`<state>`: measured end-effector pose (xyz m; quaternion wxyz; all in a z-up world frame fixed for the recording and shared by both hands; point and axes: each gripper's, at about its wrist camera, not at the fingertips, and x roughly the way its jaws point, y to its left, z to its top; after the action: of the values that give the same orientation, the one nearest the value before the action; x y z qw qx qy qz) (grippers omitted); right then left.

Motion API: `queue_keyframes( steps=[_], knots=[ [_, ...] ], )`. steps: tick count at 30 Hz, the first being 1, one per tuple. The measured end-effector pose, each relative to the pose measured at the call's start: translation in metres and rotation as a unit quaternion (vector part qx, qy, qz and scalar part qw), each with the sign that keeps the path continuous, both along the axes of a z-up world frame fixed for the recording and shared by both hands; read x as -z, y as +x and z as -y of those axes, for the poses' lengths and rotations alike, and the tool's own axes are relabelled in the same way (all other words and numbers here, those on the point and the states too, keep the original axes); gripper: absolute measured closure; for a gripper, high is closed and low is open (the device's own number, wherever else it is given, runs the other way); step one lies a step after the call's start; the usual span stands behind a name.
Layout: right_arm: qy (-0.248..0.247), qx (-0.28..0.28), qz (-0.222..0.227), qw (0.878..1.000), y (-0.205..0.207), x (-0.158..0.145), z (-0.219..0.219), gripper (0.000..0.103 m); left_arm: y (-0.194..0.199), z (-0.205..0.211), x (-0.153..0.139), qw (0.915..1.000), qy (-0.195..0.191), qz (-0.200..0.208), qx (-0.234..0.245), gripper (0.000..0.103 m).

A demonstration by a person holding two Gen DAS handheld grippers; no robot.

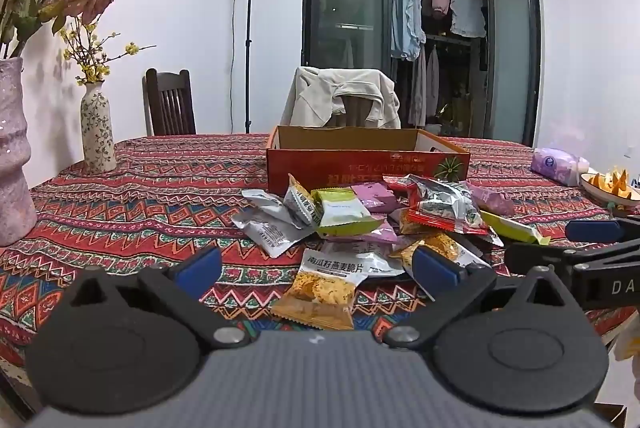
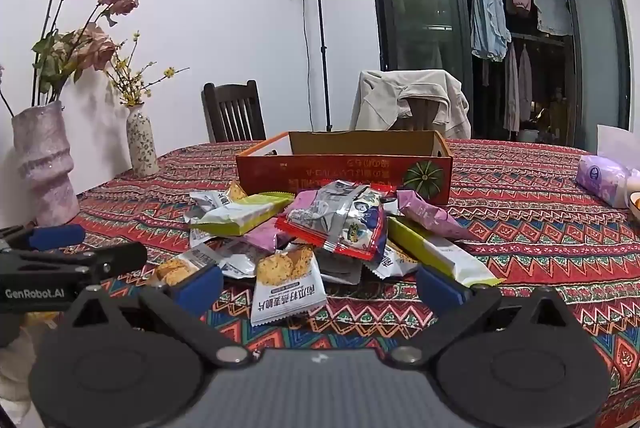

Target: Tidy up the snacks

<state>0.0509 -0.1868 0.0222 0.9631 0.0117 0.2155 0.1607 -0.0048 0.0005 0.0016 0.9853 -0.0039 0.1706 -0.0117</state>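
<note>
Snacks [image 1: 360,224] lie heaped on the patterned tablecloth [image 1: 140,196], just in front of the red box [image 1: 360,164]; left gripper [image 1: 320,268] and right gripper [image 2: 320,280] hover before the heap, both released, grasping nothing.

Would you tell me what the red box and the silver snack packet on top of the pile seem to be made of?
Red box: likely cardboard, printed outside, plain brown inside with matte walls. Silver snack packet: seemingly metallised plastic film, glossy and crinkled, with sealed red edges.
</note>
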Motion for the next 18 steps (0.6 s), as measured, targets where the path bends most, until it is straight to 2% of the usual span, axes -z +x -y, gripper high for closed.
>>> queue_keyframes(
  steps=[18],
  knots=[
    [0.004,0.002,-0.006,1.000,0.0013,0.0034,0.0015,0.000,-0.0006,0.0005,0.0024,1.0000,-0.001,0.000,0.006,0.000]
  ],
)
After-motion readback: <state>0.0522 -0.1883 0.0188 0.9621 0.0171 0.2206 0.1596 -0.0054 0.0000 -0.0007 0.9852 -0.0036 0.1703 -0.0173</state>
